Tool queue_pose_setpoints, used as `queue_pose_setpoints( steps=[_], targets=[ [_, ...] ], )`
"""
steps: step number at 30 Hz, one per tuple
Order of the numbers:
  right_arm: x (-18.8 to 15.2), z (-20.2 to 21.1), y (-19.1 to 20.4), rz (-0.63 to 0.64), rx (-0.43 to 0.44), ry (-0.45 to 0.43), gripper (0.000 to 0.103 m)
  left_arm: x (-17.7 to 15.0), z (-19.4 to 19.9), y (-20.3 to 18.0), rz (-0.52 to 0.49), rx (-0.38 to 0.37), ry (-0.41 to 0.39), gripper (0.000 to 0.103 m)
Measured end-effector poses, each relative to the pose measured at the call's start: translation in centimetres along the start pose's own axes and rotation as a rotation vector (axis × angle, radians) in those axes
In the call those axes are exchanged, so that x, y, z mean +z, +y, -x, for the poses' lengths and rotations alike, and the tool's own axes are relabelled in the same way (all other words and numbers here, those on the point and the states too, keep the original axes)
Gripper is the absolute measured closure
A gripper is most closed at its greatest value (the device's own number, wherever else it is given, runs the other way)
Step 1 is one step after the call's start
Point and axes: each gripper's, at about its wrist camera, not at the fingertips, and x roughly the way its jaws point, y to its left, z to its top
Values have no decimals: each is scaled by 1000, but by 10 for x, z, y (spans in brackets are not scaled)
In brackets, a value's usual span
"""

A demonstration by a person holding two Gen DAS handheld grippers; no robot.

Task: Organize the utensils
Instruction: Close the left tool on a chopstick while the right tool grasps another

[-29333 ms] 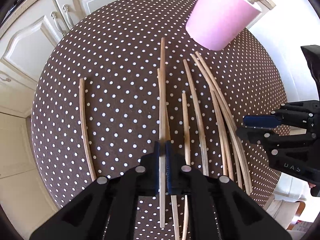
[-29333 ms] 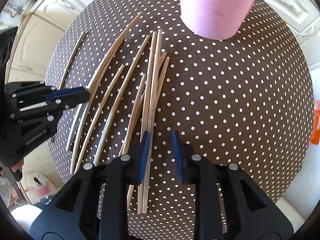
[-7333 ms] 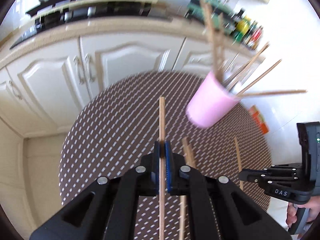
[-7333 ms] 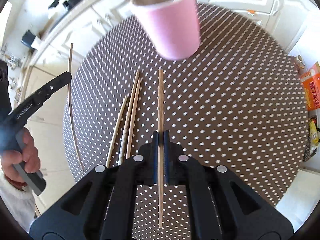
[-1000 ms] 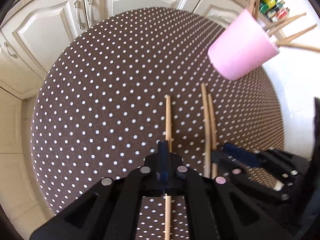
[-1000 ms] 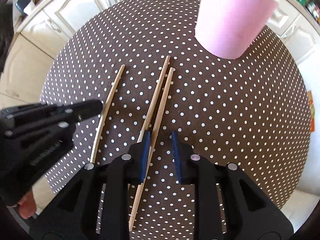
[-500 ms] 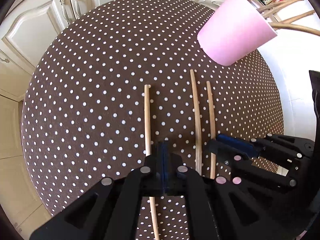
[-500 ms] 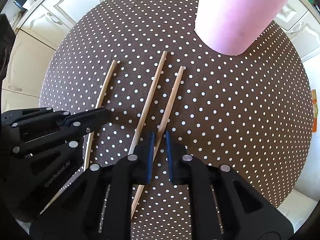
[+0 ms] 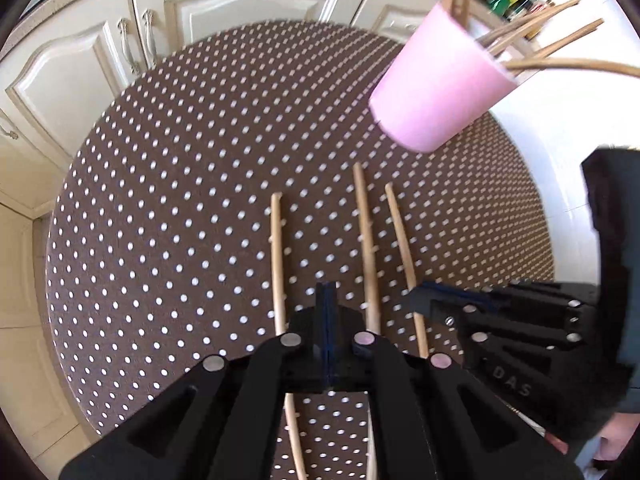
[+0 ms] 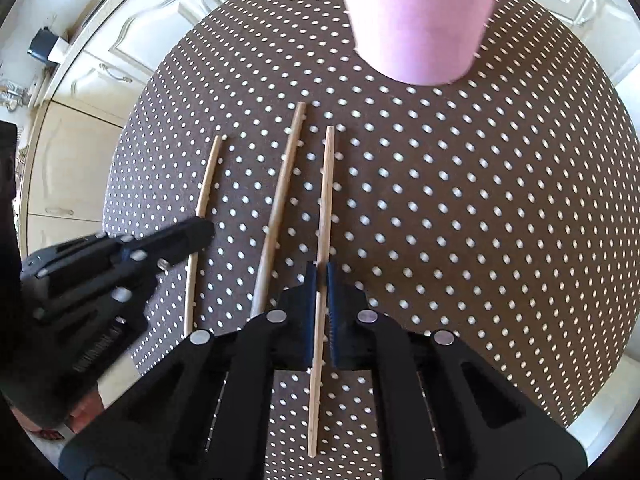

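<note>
cream cabinet doors [image 9: 224,12] are seen behind a round table with a brown polka-dot cloth [image 9: 180,200]; the near edge is cut off by both gripper bodies. one pink cup [image 9: 436,92] stands at the far side, its rim cropped in the right wrist view; five or six sticks poke out of it, blurred. three chopsticks are counted on the cloth: left chopstick [image 10: 204,216], middle chopstick [image 10: 280,200], right chopstick [image 10: 325,216]. lower ends of the left and middle ones are hidden under the grippers. right gripper [image 10: 320,284] is clamped on the right chopstick; a second ago its jaws were apart around that stick. left gripper [image 9: 327,300] is closed on nothing, between the left and middle chopsticks; a second ago it was over the left one.
</note>
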Motion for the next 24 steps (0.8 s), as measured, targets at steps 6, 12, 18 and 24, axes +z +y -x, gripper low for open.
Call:
queue_pose_setpoints(
  steps=[6, 12, 18, 24],
  targets=[
    [-11, 36, -42, -30, 58, -56, 98, 1, 24, -6, 5, -39, -59, 103],
    [-19, 51, -79, -58, 75, -55, 98, -2, 15, 11, 55, 17, 0, 102],
    [-34, 49, -91, -52, 90, -44, 98, -11, -1, 4, 43, 112, 50, 96],
    [-39, 44, -71, -42, 101, -34, 98, -14, -11, -6, 32, 164, 45, 68]
  ],
)
